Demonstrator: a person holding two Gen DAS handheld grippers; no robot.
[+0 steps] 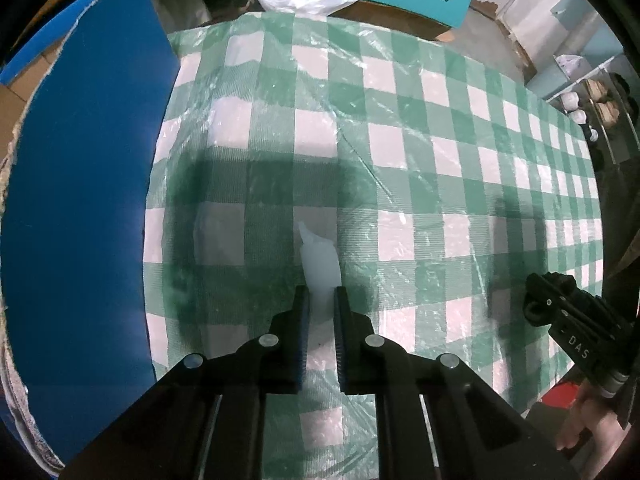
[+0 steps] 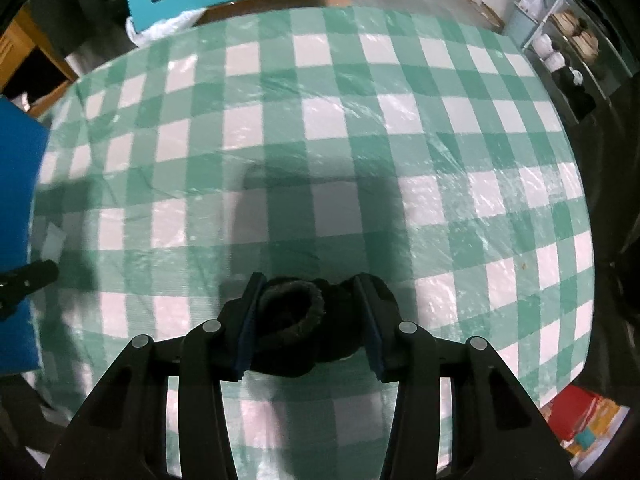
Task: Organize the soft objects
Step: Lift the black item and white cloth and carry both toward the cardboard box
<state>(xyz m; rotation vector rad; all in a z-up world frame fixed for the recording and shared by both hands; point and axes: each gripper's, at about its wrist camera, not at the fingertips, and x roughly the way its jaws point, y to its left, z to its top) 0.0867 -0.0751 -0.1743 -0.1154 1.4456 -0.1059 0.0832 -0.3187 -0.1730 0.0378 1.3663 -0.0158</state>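
Checked tabletop (image 1: 400,128) lies bare toward 12 o'clock, blue board (image 1: 80,200) edging 9; left gripper (image 1: 322,296) jaws clenched on white cloth (image 1: 322,260), right gripper (image 2: 310,284) jaws grasping black sock (image 2: 296,320)

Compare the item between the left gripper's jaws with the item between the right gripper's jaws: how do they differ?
The white soft piece is pale, thin and flat; the black sock is dark, bulky and bunched, its cuff opening showing. The left gripper has its jaws pinched narrowly on the white piece; the right gripper has its jaws set wider around the sock. Both sit over the checked tablecloth.
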